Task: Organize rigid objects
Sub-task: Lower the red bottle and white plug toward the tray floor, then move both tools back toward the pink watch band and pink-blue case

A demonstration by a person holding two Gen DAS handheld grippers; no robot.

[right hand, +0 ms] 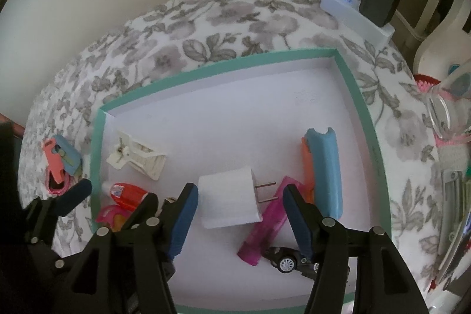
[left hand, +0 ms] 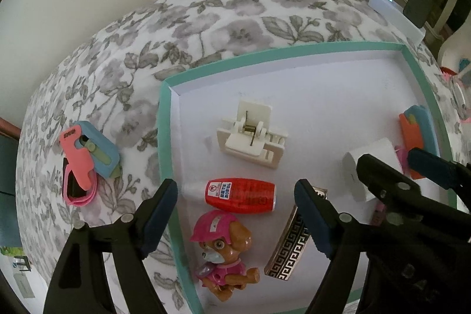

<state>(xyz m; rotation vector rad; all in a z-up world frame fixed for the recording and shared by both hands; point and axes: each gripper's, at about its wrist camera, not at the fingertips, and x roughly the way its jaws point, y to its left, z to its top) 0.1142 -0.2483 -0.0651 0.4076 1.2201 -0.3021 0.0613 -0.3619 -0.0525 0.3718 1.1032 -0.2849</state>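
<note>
A teal-rimmed white tray (left hand: 164, 119) (right hand: 98, 137) lies on a floral cloth. It holds a white clip (left hand: 251, 134) (right hand: 137, 156), a red glue bottle (left hand: 241, 193) (right hand: 126, 193), a pink dog figure (left hand: 223, 252), a patterned lighter (left hand: 290, 249), a white plug (right hand: 229, 203) (left hand: 368, 167), a pink lighter (right hand: 266, 228), a toy car (right hand: 287, 261) and an orange-blue case (right hand: 323, 172) (left hand: 416, 131). Left of the tray lies a pink-blue cutter (left hand: 88, 155) (right hand: 61, 159). My left gripper (left hand: 235, 214) is open over the glue bottle and figure. My right gripper (right hand: 240, 219) is open around the plug.
A white device with a blue light (right hand: 353, 11) (left hand: 394, 13) and a black adapter (right hand: 379, 0) sit at the table's far right corner. Glassware and knitted items (right hand: 447, 114) crowd the right edge. A wall stands behind.
</note>
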